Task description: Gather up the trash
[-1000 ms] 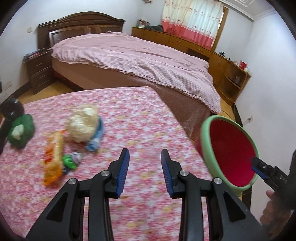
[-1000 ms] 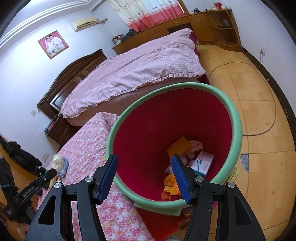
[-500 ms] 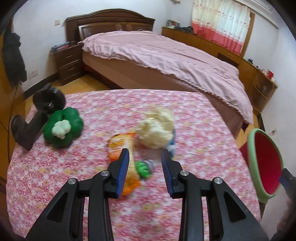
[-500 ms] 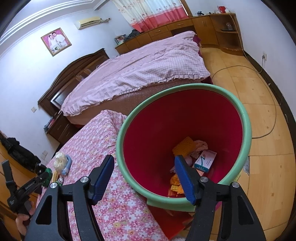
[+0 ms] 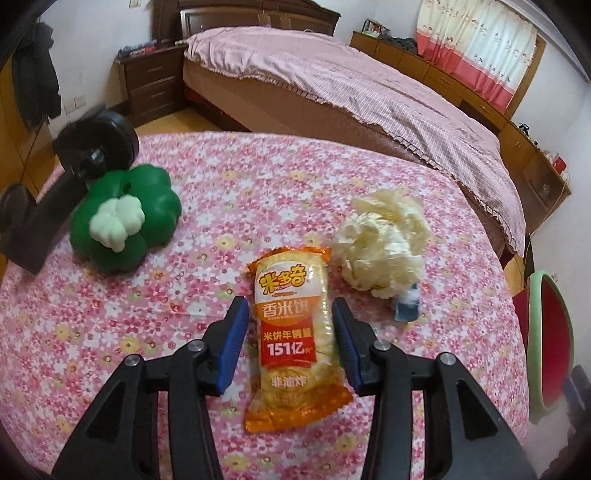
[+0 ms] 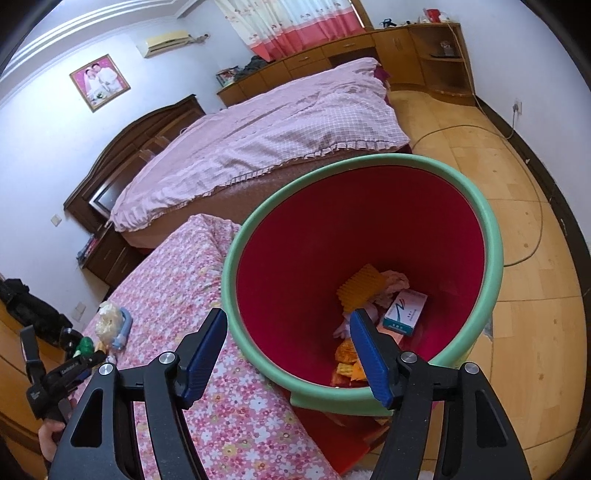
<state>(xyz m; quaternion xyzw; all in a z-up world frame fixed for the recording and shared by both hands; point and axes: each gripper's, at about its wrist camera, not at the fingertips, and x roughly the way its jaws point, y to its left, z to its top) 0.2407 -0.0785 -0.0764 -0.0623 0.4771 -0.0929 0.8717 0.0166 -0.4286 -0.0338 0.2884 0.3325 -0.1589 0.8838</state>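
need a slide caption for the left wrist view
Open left tool straddling an orange rice cracker packet on the floral tablecloth, crumpled paper just beyond.

I get soft, even daylight in both views, brightest far beyond the fingers at the curtained window [image 6: 291, 26]. Shadows are faint. Heavy fisheye bending, with black vignette at all corners. Left view: the snack packet [image 5: 291, 332] between the fingers is sharp with slight glare, while the black stand [image 5: 62, 184] far left of the fingers is blurred. Right view is crisp.
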